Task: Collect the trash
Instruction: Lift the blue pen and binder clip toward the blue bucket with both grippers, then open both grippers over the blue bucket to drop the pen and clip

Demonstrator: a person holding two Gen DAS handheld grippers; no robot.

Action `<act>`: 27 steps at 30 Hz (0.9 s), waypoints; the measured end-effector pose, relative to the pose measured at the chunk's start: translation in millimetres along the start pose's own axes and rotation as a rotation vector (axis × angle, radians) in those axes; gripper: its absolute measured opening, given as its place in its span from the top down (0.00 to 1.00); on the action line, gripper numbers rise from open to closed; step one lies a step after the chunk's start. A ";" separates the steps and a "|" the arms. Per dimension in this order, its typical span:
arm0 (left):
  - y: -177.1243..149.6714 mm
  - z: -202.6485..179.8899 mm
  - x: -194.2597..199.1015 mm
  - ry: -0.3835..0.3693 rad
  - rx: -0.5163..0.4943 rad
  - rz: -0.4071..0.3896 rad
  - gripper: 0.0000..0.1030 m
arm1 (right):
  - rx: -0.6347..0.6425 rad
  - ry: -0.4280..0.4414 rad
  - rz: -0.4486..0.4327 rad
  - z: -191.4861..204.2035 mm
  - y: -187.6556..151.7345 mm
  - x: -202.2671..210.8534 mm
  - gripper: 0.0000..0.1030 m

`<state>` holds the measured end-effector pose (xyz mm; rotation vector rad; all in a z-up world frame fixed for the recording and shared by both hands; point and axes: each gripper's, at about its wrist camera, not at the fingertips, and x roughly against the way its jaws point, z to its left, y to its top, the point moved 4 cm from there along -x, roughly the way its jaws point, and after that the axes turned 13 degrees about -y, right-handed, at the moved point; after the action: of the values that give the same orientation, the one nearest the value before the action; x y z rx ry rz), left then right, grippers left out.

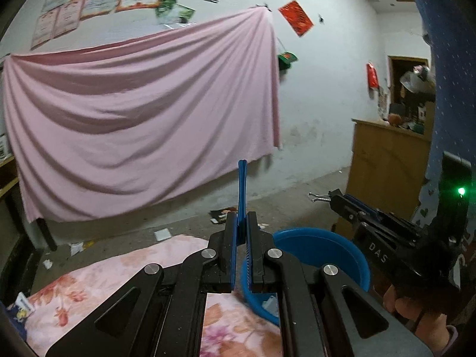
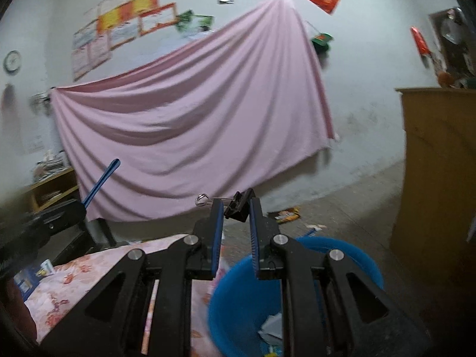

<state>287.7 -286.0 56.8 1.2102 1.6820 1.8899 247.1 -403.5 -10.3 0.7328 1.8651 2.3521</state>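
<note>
Left wrist: left gripper (image 1: pixel 241 223) clamps blue stick (image 1: pixel 242 184) (upright) | right gripper (image 2: pixel 236 211) pinches binder clip (image 2: pixel 238 206) | above blue basin (image 2: pixel 238 303)

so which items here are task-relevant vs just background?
Job:
left gripper clamping blue plastic stick
right gripper clamping black binder clip
blue basin

Background:
pink sheet
wooden cabinet
wall clock

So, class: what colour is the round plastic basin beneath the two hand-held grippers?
Blue; the round plastic basin shows best in the right wrist view.
</note>
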 end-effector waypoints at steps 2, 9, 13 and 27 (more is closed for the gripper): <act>-2.1 -7.3 -14.6 -0.023 -0.005 0.022 0.97 | -0.018 -0.029 0.029 -10.2 -1.4 -5.5 0.57; -15.1 -21.2 -62.9 -0.109 0.054 0.142 0.97 | -0.058 -0.075 0.140 -41.6 -12.1 -19.9 0.57; -19.8 -24.1 -74.3 -0.138 0.097 0.192 0.97 | -0.073 -0.085 0.204 -50.9 -20.1 -28.3 0.55; -28.4 -7.8 -72.1 -0.106 0.165 0.213 0.76 | -0.078 -0.059 0.245 -52.4 -21.2 -34.4 0.53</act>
<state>315.8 -336.4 4.5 1.5820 1.7401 1.7945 251.8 -456.5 -49.7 1.0642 1.7384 2.4957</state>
